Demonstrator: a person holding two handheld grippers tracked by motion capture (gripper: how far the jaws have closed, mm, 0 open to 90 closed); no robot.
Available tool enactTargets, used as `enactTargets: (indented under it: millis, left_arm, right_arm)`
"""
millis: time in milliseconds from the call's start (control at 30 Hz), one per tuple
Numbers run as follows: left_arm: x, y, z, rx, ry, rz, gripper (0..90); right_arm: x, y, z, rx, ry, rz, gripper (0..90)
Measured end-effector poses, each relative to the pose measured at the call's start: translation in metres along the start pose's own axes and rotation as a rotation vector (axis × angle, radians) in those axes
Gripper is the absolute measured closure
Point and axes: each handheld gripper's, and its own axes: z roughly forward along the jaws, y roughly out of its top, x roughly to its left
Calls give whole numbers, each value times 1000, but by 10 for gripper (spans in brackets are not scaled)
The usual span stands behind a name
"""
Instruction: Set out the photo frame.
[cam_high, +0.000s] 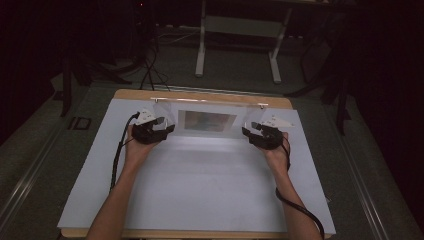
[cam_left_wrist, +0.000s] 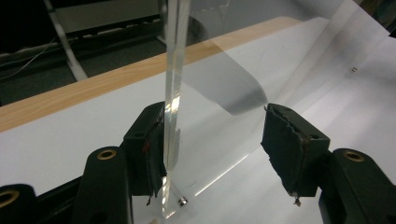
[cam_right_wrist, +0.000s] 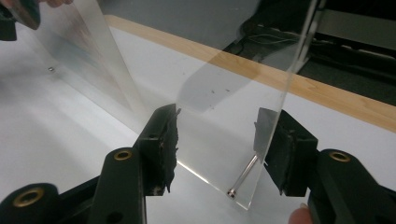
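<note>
A clear acrylic stand (cam_high: 207, 120) is upright at the far middle of the white mat (cam_high: 200, 190), with a darker picture area in its centre. My left gripper (cam_high: 167, 125) is at its left end and my right gripper (cam_high: 248, 129) at its right end. In the left gripper view the jaws (cam_left_wrist: 215, 116) are open and straddle the sheet's edge (cam_left_wrist: 172, 93), which lies against the left pad. In the right gripper view the open jaws (cam_right_wrist: 219, 116) straddle the other edge (cam_right_wrist: 275, 107), close to the right pad. A small metal pin (cam_right_wrist: 243, 176) runs through the sheet's lower corner.
The mat covers a wooden table whose far edge (cam_high: 200, 95) runs just behind the stand. Beyond it, on the dark floor, are white desk legs (cam_high: 201, 50) and cables (cam_high: 150, 70). A cable (cam_high: 117, 160) trails from each gripper along the forearms.
</note>
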Motion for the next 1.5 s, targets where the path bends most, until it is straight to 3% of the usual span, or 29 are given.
enactTargets:
  millis: [200,433,633,1500]
  left_arm:
    - [0,1,3,-3,11,-21,408]
    - [-1,6,7,24,42,-6,408]
    - [-5,10,12,52,96,30,391]
    - [-9,15,8,92,109,5,391]
  right_arm:
    - [4,2,4,7,-45,-21,469]
    - [4,5,8,13,-65,-12,467]
    - [3,7,11,18,-83,-3,465]
    - [9,14,10,51,-113,-15,461]
